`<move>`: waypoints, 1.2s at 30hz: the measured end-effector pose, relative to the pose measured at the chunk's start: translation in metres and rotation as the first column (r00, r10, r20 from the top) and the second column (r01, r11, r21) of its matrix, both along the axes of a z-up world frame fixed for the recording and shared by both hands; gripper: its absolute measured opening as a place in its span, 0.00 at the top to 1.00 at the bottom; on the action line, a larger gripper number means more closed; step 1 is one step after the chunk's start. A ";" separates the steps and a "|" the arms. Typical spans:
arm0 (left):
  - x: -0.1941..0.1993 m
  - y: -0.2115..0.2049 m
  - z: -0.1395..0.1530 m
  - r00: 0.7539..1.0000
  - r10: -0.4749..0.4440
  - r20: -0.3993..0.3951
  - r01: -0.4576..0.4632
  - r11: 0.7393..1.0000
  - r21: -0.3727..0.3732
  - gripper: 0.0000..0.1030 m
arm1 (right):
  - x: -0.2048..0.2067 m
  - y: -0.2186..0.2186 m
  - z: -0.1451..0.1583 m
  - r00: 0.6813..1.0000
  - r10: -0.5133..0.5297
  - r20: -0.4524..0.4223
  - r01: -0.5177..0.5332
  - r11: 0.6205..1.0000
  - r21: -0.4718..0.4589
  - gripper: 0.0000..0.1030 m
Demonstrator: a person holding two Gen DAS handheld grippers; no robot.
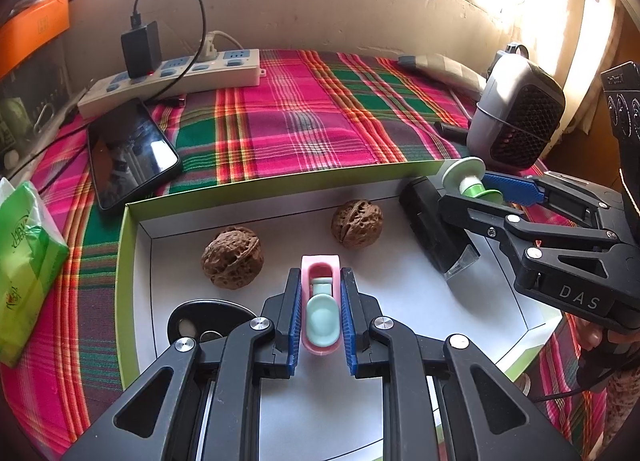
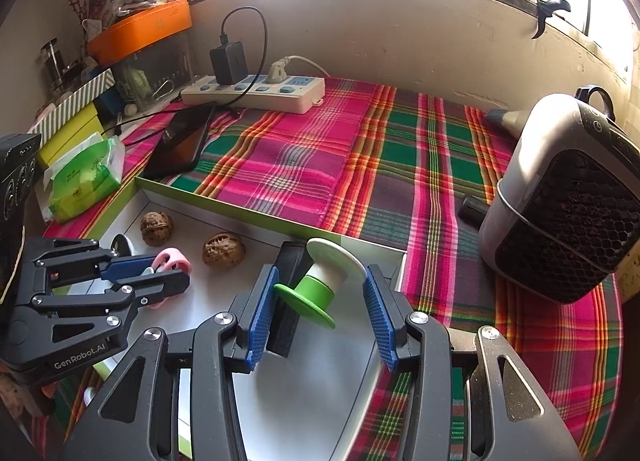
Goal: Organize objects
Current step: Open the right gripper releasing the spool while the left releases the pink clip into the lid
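A shallow white tray with a green rim [image 1: 256,189] lies on the plaid cloth. My left gripper [image 1: 320,293] is shut on a pink and mint clip [image 1: 321,301] just above the tray floor; it also shows in the right wrist view [image 2: 172,261]. My right gripper [image 2: 320,293] is open around a green and white spool [image 2: 320,285], which leans tilted against a black block [image 2: 286,301] at the tray's right end. In the left wrist view the spool [image 1: 470,179] sits between the right fingers. Two walnuts [image 1: 233,257] [image 1: 357,223] lie in the tray.
A dark oval dish [image 1: 208,319] sits in the tray's near left. On the cloth are a phone [image 1: 130,153], a power strip [image 1: 172,79], a green tissue pack [image 1: 24,269] and a grey heater [image 2: 568,197] at right.
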State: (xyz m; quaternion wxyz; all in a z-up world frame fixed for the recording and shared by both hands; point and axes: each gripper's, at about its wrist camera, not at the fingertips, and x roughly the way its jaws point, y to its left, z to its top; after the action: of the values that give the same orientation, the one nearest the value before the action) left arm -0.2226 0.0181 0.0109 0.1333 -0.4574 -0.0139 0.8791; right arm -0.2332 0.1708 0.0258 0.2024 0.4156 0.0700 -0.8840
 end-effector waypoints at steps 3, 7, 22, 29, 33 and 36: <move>-0.001 0.000 0.000 1.000 -0.001 -0.001 0.001 1.000 -0.001 0.85 | -0.001 0.000 -0.001 1.000 -0.003 0.001 0.003 1.000 -0.005 0.56; -0.001 0.000 0.000 1.000 -0.001 -0.001 0.001 1.000 -0.003 0.85 | -0.001 0.000 -0.001 1.000 -0.001 0.000 0.001 1.000 -0.007 0.56; -0.004 0.000 0.001 1.000 0.003 -0.002 -0.003 1.000 0.006 0.83 | 0.003 0.000 0.000 1.000 -0.010 -0.008 0.010 1.000 -0.012 0.56; 0.000 -0.002 0.003 1.000 0.021 -0.006 -0.021 1.000 0.019 0.72 | 0.009 0.000 0.005 1.000 -0.017 -0.025 0.017 1.000 -0.020 0.56; 0.005 -0.005 0.006 0.999 0.027 -0.017 -0.026 0.999 0.026 0.71 | 0.014 0.001 0.008 0.999 -0.023 -0.032 0.022 0.999 -0.025 0.54; 0.009 -0.007 0.009 0.999 0.030 -0.024 -0.030 0.999 0.027 0.71 | 0.019 0.001 0.011 0.999 -0.025 -0.039 0.024 0.999 -0.030 0.53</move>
State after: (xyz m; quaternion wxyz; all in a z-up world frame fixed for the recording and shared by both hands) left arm -0.2137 0.0115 0.0202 0.1264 -0.4444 -0.0307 0.8863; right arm -0.2139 0.1718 0.0368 0.1963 0.3960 0.0558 -0.8953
